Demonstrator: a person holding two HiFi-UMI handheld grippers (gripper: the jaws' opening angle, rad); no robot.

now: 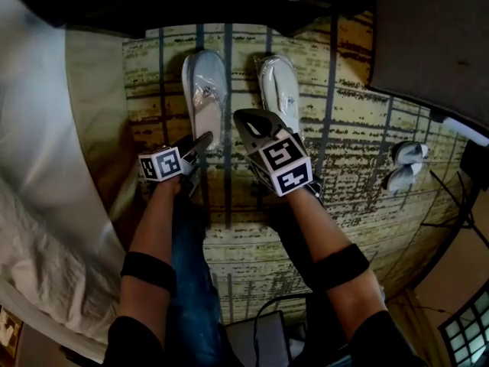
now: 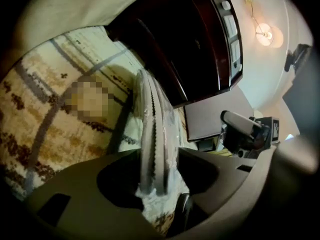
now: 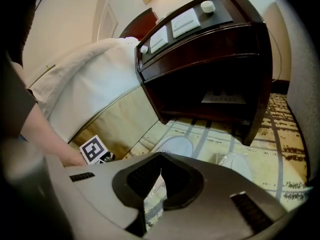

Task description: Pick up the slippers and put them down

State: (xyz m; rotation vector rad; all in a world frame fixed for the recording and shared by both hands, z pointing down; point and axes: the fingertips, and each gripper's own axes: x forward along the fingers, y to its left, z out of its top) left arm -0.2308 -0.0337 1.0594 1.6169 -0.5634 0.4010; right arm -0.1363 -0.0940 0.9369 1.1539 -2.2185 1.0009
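Since both slippers lie flat on the carpet (image 1: pixel 351 128) in front of the dark nightstand (image 3: pixel 210 59), I judge that I am at the putting-down step. The left slipper (image 1: pixel 205 90) and the right slipper (image 1: pixel 279 82) rest side by side, a little apart, each in plastic wrap.

The left tongs (image 1: pixel 200 142) are released. Only the left gripper view shows this: the left slipper's heel stands edge-on between the jaws, with space on both sides. The right tongs (image 1: pixel 244 118) are clenched on nothing I can make out, just beside the right slipper's heel.

Next I should draw the left tongs straight back, so that the wrap does not catch. Only the head view shows a second pair (image 1: pixel 405 163), well apart at the right.
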